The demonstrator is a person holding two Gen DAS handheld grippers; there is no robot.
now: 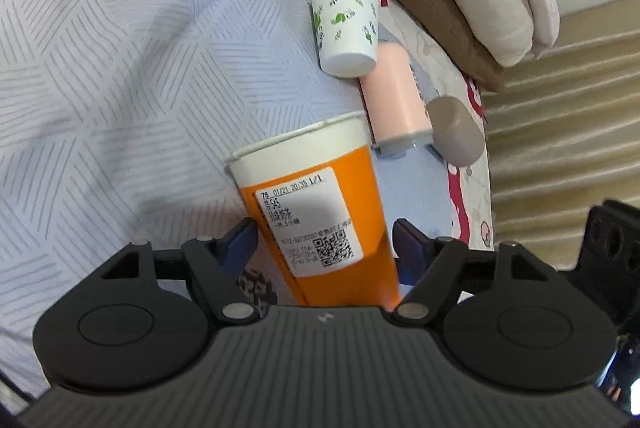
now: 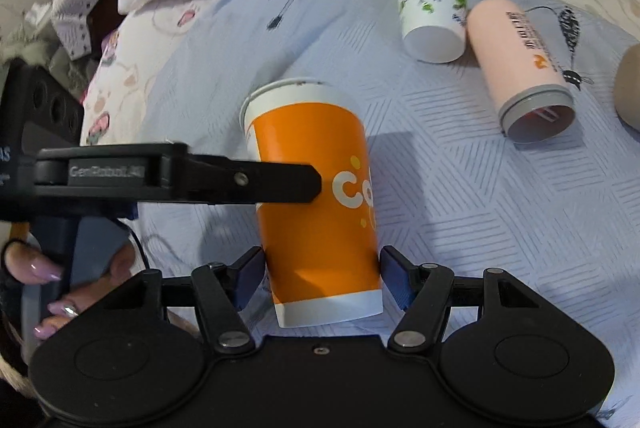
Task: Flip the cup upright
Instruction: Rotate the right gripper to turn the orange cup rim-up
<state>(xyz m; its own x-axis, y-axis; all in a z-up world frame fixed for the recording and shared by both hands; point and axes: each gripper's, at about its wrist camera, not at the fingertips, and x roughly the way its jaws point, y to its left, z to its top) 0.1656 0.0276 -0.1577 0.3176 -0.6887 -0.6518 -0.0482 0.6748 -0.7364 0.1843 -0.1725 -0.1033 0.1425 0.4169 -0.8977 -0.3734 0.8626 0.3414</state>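
Cup (image 2: 320, 203) sits between both grippers' fingers. Left gripper (image 1: 324, 240) clamps it; right gripper (image 2: 322, 278) brackets its base, grip uncertain. Bare bedsheet (image 1: 120, 87) left.

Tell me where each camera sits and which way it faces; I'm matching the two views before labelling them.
Left wrist: on the left gripper, looking along its fingers at the orange paper cup label; the other gripper's black body shows at right.
Right wrist: on the right gripper, facing the cup's base and logo side; the left gripper's finger crosses the cup, with a hand at left.
Shared: orange cup, green-leaf paper cup, pink tumbler, patterned bedsheet.
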